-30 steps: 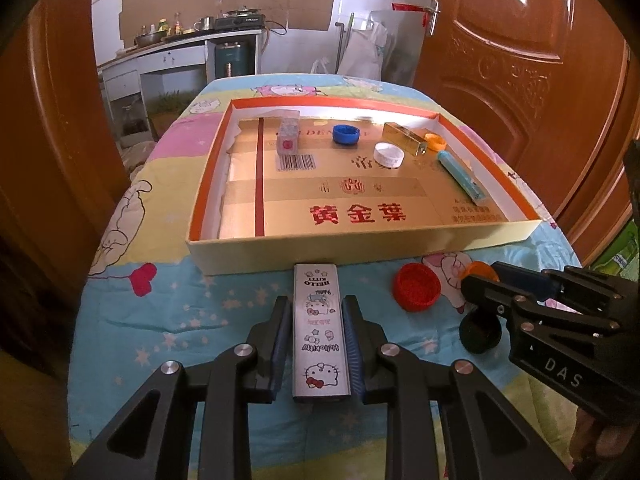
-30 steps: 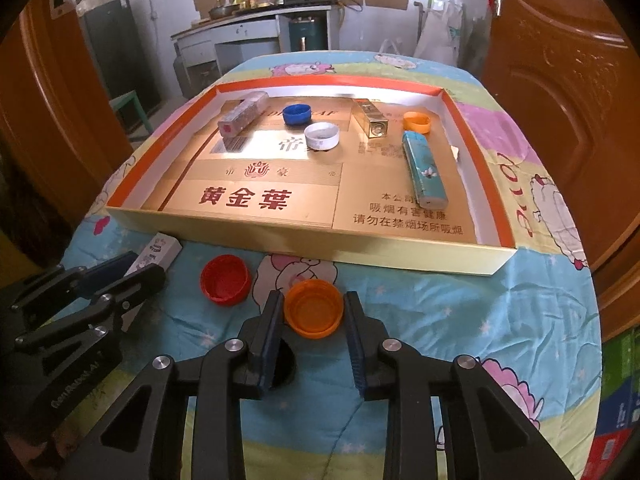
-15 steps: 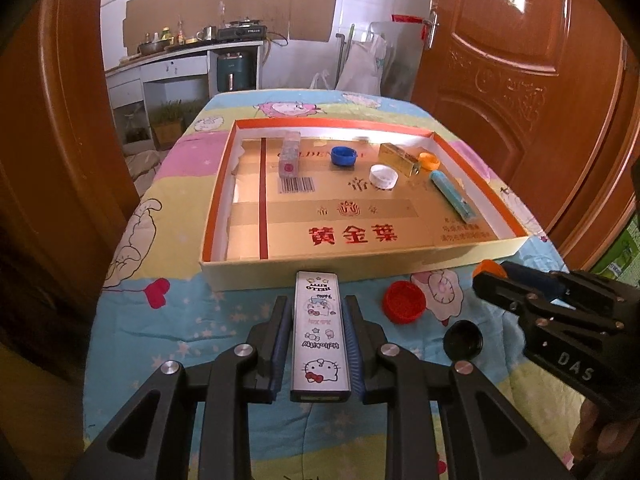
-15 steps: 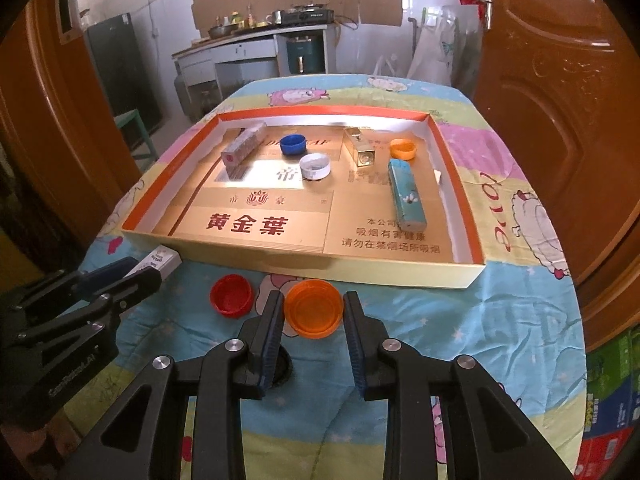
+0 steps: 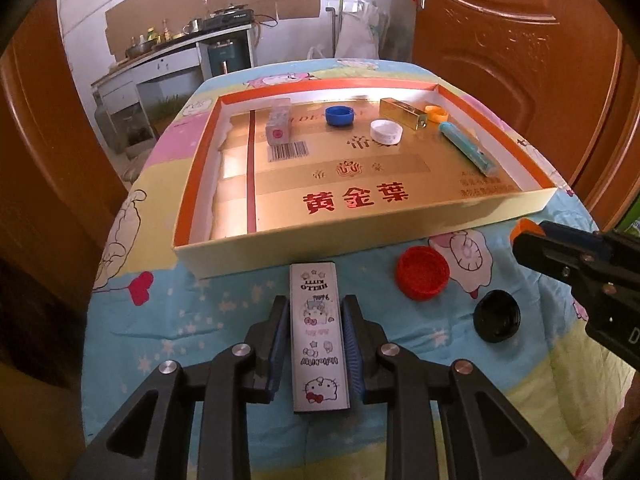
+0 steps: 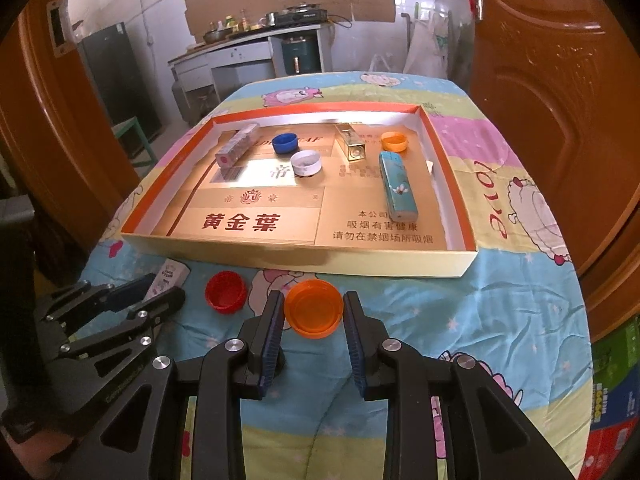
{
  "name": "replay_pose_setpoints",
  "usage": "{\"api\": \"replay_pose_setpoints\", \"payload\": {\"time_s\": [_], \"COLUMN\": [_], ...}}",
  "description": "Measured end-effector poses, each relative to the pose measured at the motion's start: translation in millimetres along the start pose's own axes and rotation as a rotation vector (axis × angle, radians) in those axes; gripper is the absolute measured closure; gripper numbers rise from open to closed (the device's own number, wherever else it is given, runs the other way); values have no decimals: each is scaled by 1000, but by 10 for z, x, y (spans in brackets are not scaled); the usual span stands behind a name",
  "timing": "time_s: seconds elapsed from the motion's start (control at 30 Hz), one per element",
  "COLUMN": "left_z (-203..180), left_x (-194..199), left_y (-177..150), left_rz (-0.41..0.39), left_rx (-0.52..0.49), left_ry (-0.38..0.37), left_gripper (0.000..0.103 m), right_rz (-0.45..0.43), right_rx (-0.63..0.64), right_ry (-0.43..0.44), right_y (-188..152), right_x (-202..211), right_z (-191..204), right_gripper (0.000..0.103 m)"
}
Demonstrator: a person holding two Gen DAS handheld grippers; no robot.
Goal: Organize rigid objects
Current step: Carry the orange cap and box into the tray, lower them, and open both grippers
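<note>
My left gripper [image 5: 316,344] is shut on a white Hello Kitty box [image 5: 318,336], held above the cloth just in front of the gold tray [image 5: 360,240]. My right gripper [image 6: 314,320] is shut on an orange cap [image 6: 314,314], also held above the cloth before the tray [image 6: 300,258]. A red cap [image 5: 422,273] and a black cap [image 5: 496,316] lie on the cloth. The tray holds a clear box [image 5: 278,126], blue cap [image 5: 339,115], white cap [image 5: 386,131], gold box [image 5: 402,112], orange cap [image 5: 436,112] and teal box [image 5: 466,148].
The table is covered by a cartoon-print cloth [image 6: 500,292] and stands between wooden doors [image 6: 560,80]. A kitchen counter [image 6: 248,48] is far behind. The table's edges fall away on the left and right.
Both grippers have risen and drawn back with their objects. The black cap, earlier hidden under the right gripper, now lies uncovered on the cloth.
</note>
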State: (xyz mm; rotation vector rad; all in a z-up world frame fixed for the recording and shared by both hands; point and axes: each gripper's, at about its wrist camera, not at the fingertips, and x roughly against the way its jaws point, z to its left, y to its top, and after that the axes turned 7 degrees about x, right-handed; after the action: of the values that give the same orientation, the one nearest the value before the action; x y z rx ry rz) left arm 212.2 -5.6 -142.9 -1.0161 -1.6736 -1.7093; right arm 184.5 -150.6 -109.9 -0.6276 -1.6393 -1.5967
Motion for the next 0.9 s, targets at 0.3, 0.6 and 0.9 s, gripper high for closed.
{"api": "replay_pose_setpoints", "payload": {"time_s": [0.3,0.6,0.9], "left_z": [92,37,2], "left_x": [182,600,692], "left_y": [14,259,530], "left_rz": [-53,-147,-189], "left_rx": [62,74,88], "left_ry": [-40,-92,-124], "left_gripper": [77,77,77], "right_rz": [-23,-79,-125], "right_rx": [-13,-5,-1], "right_ry": [-4,-2,-2], "right_y": [17,130,325], "right_x": [97,286,367], "right_z": [-77,-66,-111], "right_gripper": [72,72,72]}}
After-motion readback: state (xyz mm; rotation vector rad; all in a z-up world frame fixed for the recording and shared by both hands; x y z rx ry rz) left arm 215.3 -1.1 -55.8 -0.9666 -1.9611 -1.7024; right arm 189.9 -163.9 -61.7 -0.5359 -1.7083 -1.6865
